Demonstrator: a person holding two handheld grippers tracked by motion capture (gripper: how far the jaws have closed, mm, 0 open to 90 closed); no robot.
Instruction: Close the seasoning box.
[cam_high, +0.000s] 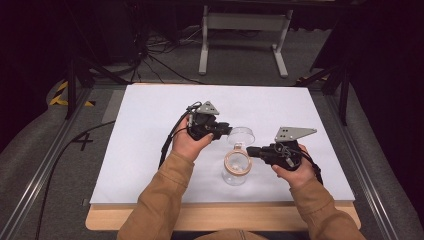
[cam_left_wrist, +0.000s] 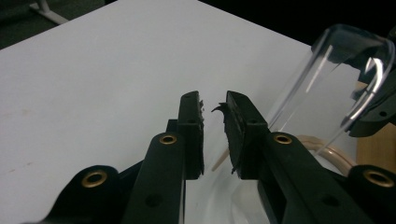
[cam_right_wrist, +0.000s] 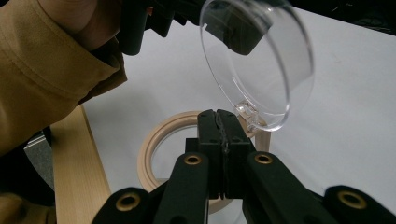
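Note:
A clear jar (cam_high: 236, 170) with a beige rim ring (cam_right_wrist: 156, 140) stands on the white table top near its front. Its clear hinged lid (cam_high: 243, 134) (cam_right_wrist: 261, 60) is swung up and tilted back. My left gripper (cam_high: 226, 131) (cam_left_wrist: 214, 100) sits just behind the lid (cam_left_wrist: 327, 79). Its jaws are a little apart with nothing between them. My right gripper (cam_high: 251, 151) (cam_right_wrist: 217, 114) comes from the right. Its jaws are pressed flat together, with the tips over the rim by the lid's hinge. The beige rim (cam_left_wrist: 332, 153) peeks past the left jaws.
The white board (cam_high: 150, 140) lies on a wooden table whose edge (cam_high: 225, 217) runs along the front. A tan sleeve (cam_right_wrist: 46, 70) is close on the jar's left. Beyond the table are floor cables and a grey stand (cam_high: 240, 40).

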